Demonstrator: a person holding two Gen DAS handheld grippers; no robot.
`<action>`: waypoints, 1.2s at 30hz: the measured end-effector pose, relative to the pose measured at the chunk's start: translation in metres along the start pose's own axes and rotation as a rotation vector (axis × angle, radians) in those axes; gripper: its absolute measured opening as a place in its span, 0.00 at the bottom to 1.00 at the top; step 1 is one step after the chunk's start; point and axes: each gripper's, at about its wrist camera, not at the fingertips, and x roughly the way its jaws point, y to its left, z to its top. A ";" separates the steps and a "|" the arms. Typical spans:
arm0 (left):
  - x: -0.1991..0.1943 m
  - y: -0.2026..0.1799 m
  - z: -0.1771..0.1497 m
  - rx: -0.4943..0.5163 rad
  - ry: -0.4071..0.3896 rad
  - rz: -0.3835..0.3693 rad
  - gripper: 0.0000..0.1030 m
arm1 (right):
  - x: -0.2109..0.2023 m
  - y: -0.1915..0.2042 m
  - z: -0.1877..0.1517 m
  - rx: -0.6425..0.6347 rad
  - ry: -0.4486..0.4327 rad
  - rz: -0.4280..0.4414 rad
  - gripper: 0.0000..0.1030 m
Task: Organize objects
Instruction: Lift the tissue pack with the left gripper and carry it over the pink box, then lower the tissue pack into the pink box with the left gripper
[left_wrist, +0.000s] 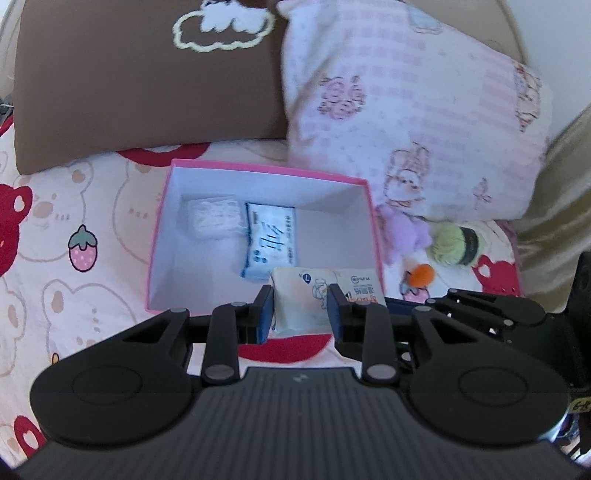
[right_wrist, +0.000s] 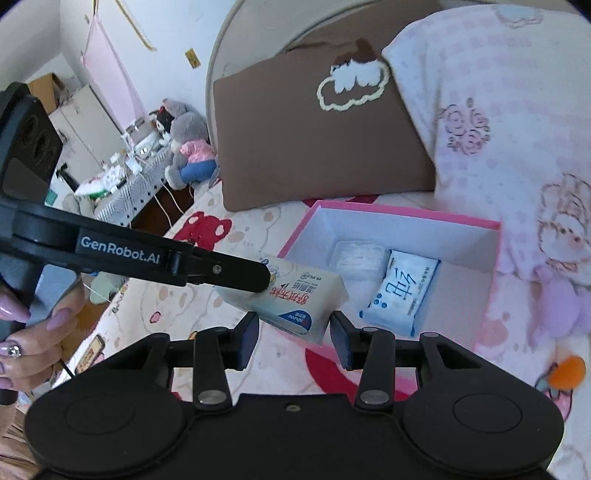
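Underneath everything is a bedsheet printed with bears and strawberries; a brown pillow and a pink checked pillow lean at the head of the bed. Right wrist view: a side table with clutter and two plush toys stand beside the bed. An open pink box with a white interior sits on the sheet just before the pillows. Inside, at the back, a clear-wrapped white pack lies beside a blue-and-white tissue pack. Left gripper is clenched on a cream wipes pack, held over the box's near edge. Right gripper hangs with fingers spread, gripping nothing, just below that pack. Right of the box: a purple plush, a green yarn ball and an orange pompom item. Printing on the packs is too blurred to read; the purple plush is partly tucked under the pink pillow.
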 end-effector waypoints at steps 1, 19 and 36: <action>0.005 0.005 0.003 -0.010 0.002 0.004 0.28 | 0.008 -0.001 0.003 -0.012 0.004 -0.005 0.47; 0.107 0.074 0.035 -0.155 0.064 0.041 0.28 | 0.120 -0.037 0.030 -0.018 0.132 -0.020 0.47; 0.181 0.116 0.047 -0.195 0.144 0.099 0.28 | 0.207 -0.067 0.042 0.038 0.311 -0.036 0.47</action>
